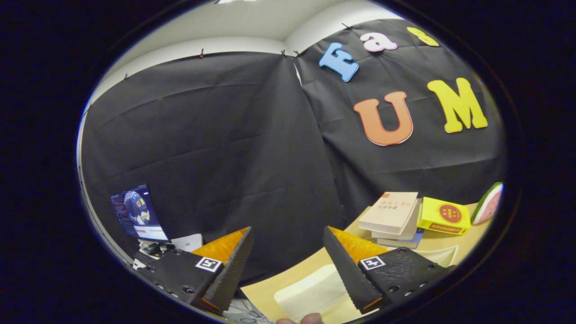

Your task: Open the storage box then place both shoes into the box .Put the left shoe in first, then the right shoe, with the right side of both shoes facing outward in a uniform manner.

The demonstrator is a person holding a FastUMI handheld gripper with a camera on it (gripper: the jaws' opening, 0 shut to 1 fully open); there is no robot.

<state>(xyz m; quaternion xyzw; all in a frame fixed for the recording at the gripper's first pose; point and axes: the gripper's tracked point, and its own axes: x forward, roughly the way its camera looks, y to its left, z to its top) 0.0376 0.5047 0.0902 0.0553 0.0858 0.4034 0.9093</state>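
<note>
My gripper (288, 236) is open, held up and tilted, facing the booth's black cloth wall, with nothing between its fingers. Below and between the fingers lies a pale cream rounded thing (310, 292) on the light wooden table (292, 270); I cannot tell whether it is the storage box or its lid. A fingertip of a person's hand (310, 318) shows just under it.
A stack of books (393, 218) sits on the table beyond the right finger, with a yellow box (444, 217) beside it and a watermelon-slice toy (488, 203) further right. A monitor (138, 212) and papers (186, 243) stand off to the left, past the table's edge.
</note>
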